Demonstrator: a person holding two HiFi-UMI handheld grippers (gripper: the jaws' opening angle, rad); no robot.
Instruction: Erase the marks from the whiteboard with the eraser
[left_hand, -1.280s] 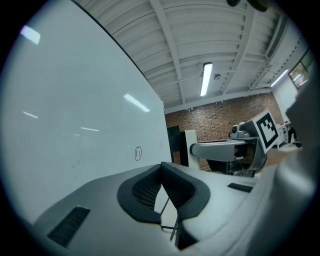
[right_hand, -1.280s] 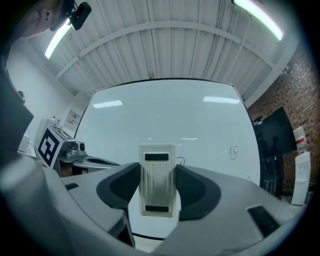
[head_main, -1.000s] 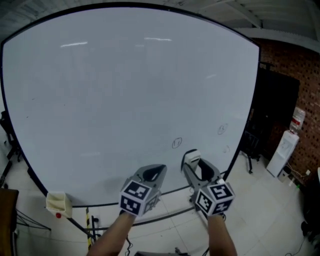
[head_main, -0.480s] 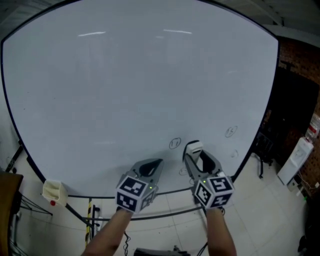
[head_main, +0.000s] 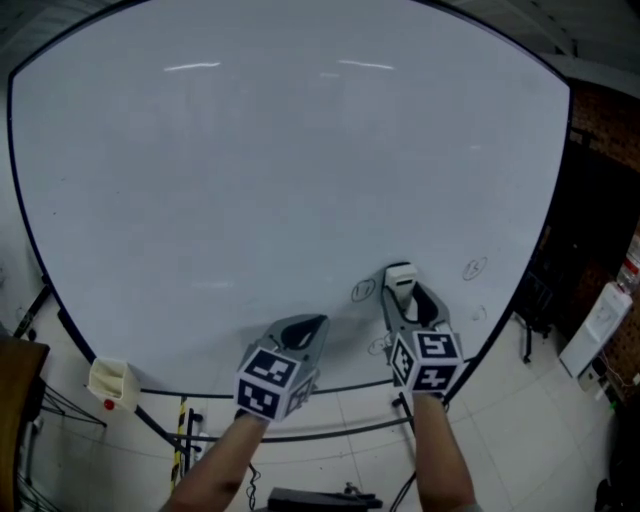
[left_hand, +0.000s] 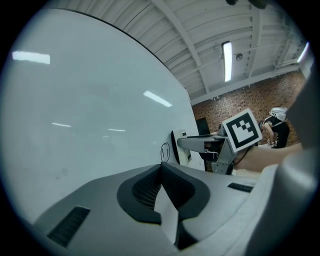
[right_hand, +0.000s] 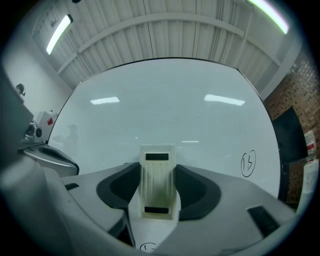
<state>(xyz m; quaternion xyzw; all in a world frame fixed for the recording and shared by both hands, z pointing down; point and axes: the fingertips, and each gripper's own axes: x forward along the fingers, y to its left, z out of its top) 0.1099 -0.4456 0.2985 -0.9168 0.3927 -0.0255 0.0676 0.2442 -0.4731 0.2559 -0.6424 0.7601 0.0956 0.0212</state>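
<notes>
Closest in, the left gripper (head_main: 306, 326) hangs low by the board's bottom edge, fingers pressed together with nothing in them. The right gripper (head_main: 404, 303) is beside it and a bit higher, fingers clamped on the eraser (head_main: 400, 276). The eraser sticks out past the tips, its plastic back facing the camera and its pad side toward the whiteboard (head_main: 250, 160). Can't say for sure it's touching the surface, but it looks right up against it.

There's a circled mark (head_main: 362, 290) just left of the eraser, a scribble (head_main: 378, 345) lower down by the right gripper, and a couple more marks (head_main: 474, 268) off toward the right edge. The rest of the board looks clean.

So imo this is the wiping stage, with a few marks to go. Next move: press the pad flat and slide it left over that nearest circle, then do the others.
</notes>
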